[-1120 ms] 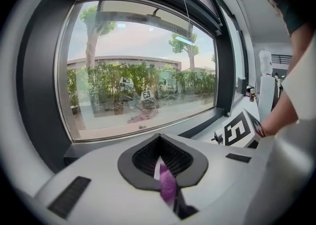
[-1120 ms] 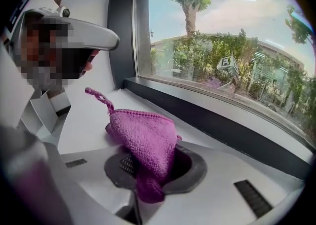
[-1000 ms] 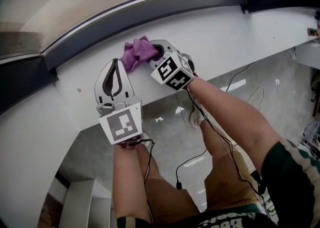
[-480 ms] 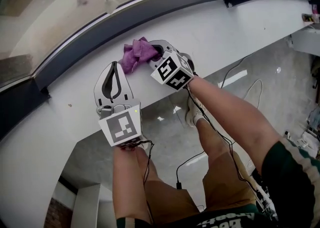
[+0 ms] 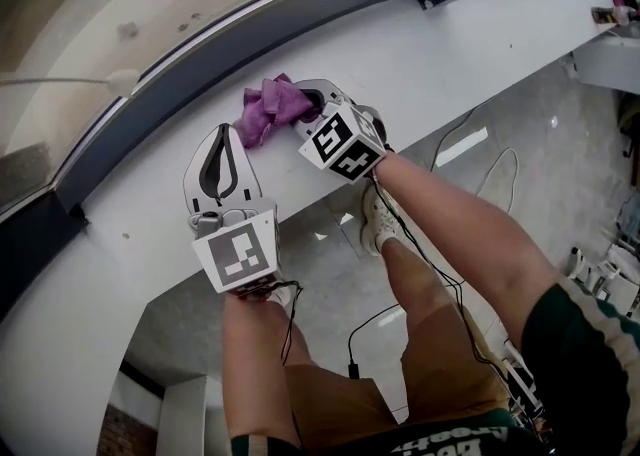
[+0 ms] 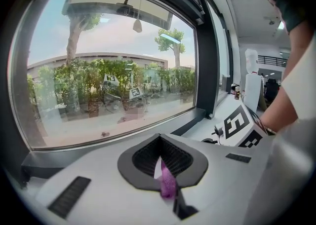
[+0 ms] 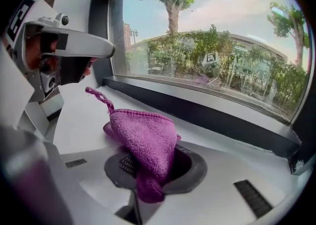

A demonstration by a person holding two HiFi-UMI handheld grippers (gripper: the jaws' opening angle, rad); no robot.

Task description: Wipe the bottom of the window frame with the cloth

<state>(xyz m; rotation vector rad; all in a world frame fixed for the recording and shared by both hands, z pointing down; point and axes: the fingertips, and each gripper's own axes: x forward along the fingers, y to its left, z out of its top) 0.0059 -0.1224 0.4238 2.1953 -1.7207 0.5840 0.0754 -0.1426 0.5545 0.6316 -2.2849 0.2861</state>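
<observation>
cloth [image 5: 268,109] pinched in right hand-held gripper [image 5: 308,102], resting on sill [image 5: 450,54].

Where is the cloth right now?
The cloth is clamped in the right gripper, over the white sill just short of the dark window frame, up and right of the left gripper in the head view.

Head view looks steeply down onto the sill [image 5: 450,54]. Both gripper views sit low on it, close, facing the far window frame [image 6: 190,123], which all views share.
</observation>
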